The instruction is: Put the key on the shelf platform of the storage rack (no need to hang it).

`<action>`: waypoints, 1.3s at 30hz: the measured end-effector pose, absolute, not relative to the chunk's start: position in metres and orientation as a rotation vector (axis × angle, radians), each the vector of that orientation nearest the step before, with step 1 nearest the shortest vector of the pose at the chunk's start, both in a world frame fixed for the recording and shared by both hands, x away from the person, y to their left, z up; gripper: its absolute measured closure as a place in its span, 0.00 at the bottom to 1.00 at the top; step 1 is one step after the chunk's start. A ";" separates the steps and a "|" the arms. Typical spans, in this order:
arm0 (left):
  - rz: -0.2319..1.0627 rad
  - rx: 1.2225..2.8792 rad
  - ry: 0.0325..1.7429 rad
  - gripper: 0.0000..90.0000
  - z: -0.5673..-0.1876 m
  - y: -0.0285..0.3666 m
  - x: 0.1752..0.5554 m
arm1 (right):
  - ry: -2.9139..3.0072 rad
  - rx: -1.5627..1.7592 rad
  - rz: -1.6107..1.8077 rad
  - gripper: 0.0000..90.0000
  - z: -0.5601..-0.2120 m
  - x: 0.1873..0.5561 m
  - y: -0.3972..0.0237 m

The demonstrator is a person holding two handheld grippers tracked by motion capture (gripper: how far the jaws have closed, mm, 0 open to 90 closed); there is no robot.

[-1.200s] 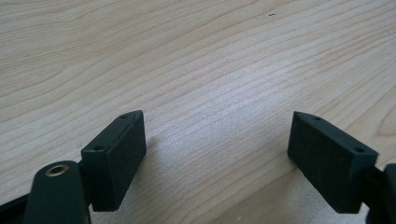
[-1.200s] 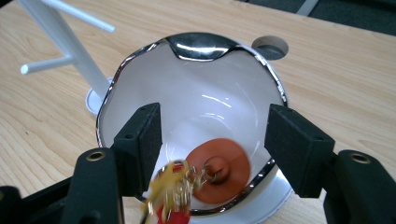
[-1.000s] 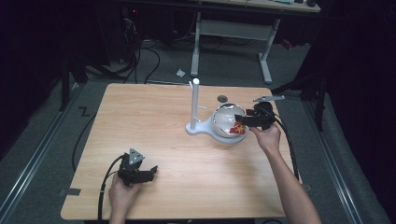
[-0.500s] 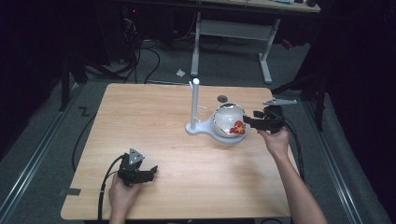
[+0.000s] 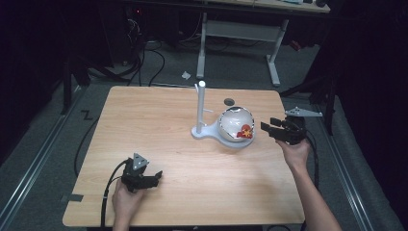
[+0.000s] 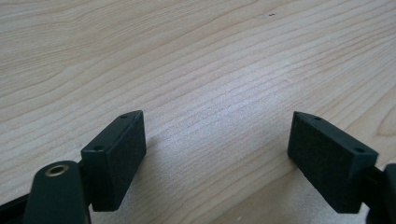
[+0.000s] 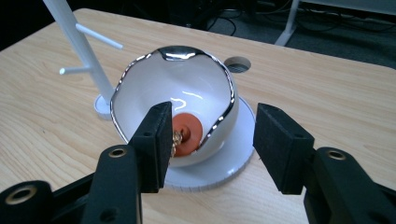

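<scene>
Right claw [image 5: 267, 128] drawn back toward table edge [image 5: 287, 144], agape beside bowl [image 5: 234, 126], left claw [image 5: 153, 179] agape

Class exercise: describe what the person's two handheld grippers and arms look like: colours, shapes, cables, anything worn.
Both the left gripper and the right gripper are black, each with two blocky rectangular jaws, small screw holes, and a brass-coloured eyelet on the frame. Each carries a grey three-cornered plate on top and trails a black cable. The forearms are bare, with no sleeves visible.
</scene>
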State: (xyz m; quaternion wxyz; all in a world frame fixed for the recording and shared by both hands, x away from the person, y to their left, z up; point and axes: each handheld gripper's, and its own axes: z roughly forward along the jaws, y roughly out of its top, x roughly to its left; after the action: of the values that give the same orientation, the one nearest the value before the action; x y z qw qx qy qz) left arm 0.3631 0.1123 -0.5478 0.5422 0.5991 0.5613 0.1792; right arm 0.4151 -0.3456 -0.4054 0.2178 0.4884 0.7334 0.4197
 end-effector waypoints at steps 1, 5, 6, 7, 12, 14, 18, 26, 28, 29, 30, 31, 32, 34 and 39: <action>0.425 1.421 1.333 0.22 -0.548 0.112 0.363 | 2.033 1.349 1.162 0.54 -0.406 0.414 -0.346; 0.424 1.424 1.333 0.22 -0.548 0.112 0.363 | 2.030 1.357 1.161 0.55 -0.405 0.405 -0.349; 0.426 1.422 1.333 0.22 -0.548 0.112 0.363 | 2.026 1.354 1.159 0.56 -0.405 0.403 -0.350; 0.424 1.423 1.334 0.22 -0.548 0.112 0.363 | 2.011 1.351 1.161 0.56 -0.405 0.400 -0.350; 0.424 1.423 1.334 0.22 -0.548 0.112 0.363 | 1.997 1.368 1.158 0.56 -0.411 0.389 -0.358; 0.424 1.423 1.334 0.22 -0.548 0.112 0.363 | 1.988 1.372 1.158 0.56 -0.412 0.384 -0.362; 0.424 1.422 1.334 0.22 -0.548 0.112 0.363 | 1.961 1.383 1.187 0.56 -0.414 0.373 -0.369; 0.424 1.420 1.335 0.22 -0.548 0.112 0.363 | 1.951 1.380 1.201 0.55 -0.421 0.356 -0.374; 0.424 1.423 1.334 0.22 -0.548 0.112 0.363 | 1.954 1.378 1.202 0.54 -0.423 0.353 -0.373; 0.424 1.423 1.334 0.22 -0.548 0.112 0.363 | 1.955 1.374 1.197 0.54 -0.425 0.352 -0.372; 0.424 1.423 1.334 0.22 -0.548 0.112 0.363 | 1.960 1.376 1.189 0.54 -0.426 0.350 -0.371; 0.424 1.421 1.334 0.22 -0.548 0.112 0.363 | 1.962 1.375 1.187 0.54 -0.427 0.349 -0.370; 0.426 1.422 1.333 0.22 -0.548 0.112 0.363 | 1.965 1.369 1.184 0.54 -0.429 0.348 -0.369; 0.425 1.422 1.333 0.22 -0.548 0.112 0.363 | 1.968 1.365 1.187 0.54 -0.431 0.345 -0.368; 0.424 1.423 1.334 0.22 -0.548 0.112 0.363 | 1.990 1.357 1.184 0.53 -0.441 0.339 -0.362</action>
State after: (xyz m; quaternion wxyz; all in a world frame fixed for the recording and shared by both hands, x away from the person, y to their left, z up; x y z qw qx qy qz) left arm 0.3631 0.1123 -0.5477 0.5420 0.5992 0.5615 0.1787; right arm 0.3395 -0.3616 -0.4406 0.2269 0.4926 0.7220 0.4296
